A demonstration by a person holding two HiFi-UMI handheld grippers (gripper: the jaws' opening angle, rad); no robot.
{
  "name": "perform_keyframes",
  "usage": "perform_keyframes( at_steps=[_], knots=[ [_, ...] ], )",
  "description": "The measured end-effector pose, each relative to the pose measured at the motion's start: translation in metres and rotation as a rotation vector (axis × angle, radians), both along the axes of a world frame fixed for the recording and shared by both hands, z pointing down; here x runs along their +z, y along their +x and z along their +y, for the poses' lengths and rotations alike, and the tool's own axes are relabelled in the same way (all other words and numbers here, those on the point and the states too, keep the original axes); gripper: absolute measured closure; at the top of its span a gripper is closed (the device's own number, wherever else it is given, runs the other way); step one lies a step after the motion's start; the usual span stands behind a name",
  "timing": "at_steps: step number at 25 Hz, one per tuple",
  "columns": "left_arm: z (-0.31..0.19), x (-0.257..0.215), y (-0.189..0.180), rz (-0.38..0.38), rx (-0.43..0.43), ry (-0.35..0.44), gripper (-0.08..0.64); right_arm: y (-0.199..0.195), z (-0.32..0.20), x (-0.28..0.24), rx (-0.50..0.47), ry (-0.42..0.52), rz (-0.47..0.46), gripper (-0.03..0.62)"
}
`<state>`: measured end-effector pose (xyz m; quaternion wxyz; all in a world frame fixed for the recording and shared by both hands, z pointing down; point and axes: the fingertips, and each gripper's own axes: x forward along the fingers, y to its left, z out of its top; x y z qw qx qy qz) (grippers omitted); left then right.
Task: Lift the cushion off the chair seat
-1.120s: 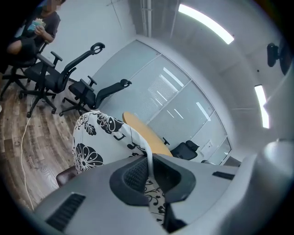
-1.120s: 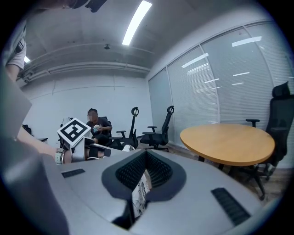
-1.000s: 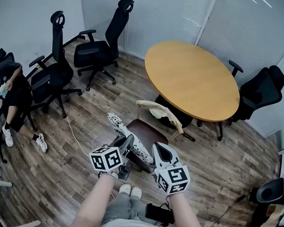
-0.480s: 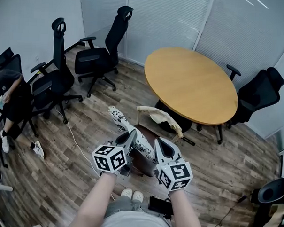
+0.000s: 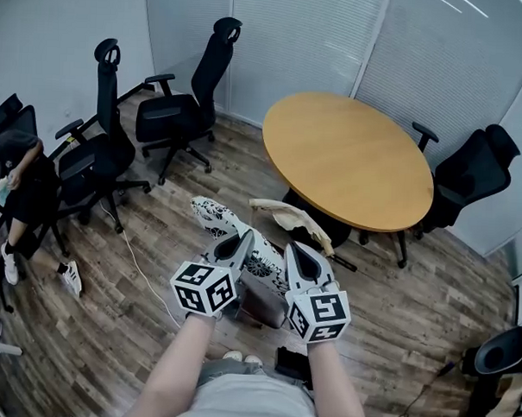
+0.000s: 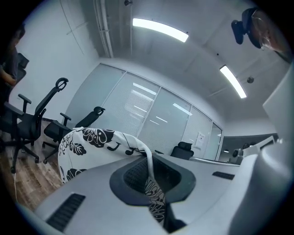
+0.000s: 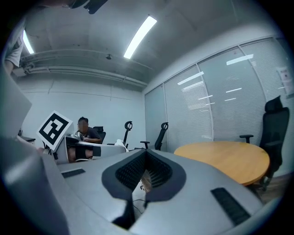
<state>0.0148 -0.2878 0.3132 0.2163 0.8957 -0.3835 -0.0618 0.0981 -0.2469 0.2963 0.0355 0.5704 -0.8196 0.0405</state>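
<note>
The cushion (image 5: 219,220), white with a black flower print, hangs in the air above the dark brown chair seat (image 5: 262,300) and slants up to the left. My left gripper (image 5: 242,240) is shut on its near edge. In the left gripper view the printed cloth (image 6: 87,147) runs between the pads of the left gripper (image 6: 149,161). My right gripper (image 5: 295,248) sits at the cushion's right end with its jaws together. In the right gripper view only a pale sliver shows between the pads of the right gripper (image 7: 146,158).
The chair's cream back (image 5: 288,215) stands just beyond the grippers, and behind it a round wooden table (image 5: 350,155). Black office chairs (image 5: 175,100) line the left wall, with another at the right (image 5: 470,173). A seated person (image 5: 12,171) is at far left. A white cable (image 5: 142,267) crosses the floor.
Both grippers have risen side by side with the cushion, and it now hangs higher above the seat. The left gripper has rolled a little.
</note>
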Motion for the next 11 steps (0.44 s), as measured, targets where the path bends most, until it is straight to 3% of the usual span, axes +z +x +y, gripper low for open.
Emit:
perform_keyframes(
  at_steps=[6, 11],
  knots=[
    [-0.001, -0.009, 0.003, -0.051, -0.01, 0.074, 0.543, -0.001, -0.002, -0.005, 0.009, 0.025, -0.015, 0.568],
    [0.002, -0.015, 0.012, -0.149, -0.01, 0.19, 0.543, -0.003, -0.003, -0.004, -0.003, 0.04, -0.017, 0.568]
  ],
)
